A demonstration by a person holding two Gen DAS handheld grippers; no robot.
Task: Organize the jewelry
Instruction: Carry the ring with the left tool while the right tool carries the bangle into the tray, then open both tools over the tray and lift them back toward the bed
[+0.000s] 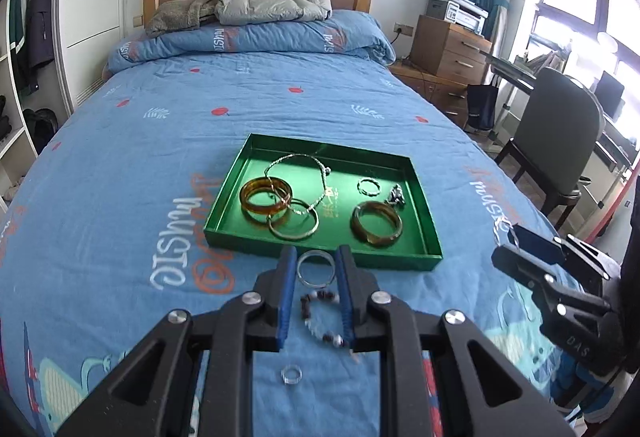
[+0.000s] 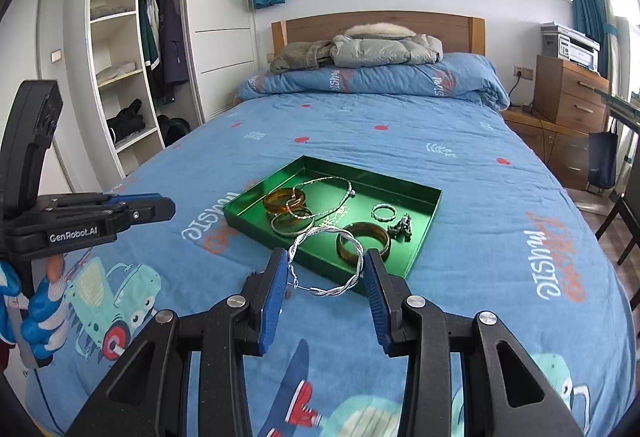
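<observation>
R gripper [image 2: 325,269] holds the twisted silver bangle [image 2: 326,261] across its width, jaws fairly wide, blue pads pressing the rim at 9 and 3 o'clock; the hoop looks tilted, far edge raised toward 12. The green tray [image 2: 424,233] lies straight ahead at 12, near wall just beyond and below the bangle, so the drop looks like a short push fwd, w/ the amber bangle [image 2: 362,239] right under that path. L gripper [image 1: 316,269] hovers at narrow-to-mid gap over a thin silver ring bangle [image 1: 316,268] lying flat on the bedspread [image 1: 120,165] just short of the tray's near wall; not gripped as far as I can tell. L view alone shows the bead bracelet [image 1: 322,317] at 6 and a small clear ring [image 1: 291,374] nearer still; R view hides both.
</observation>
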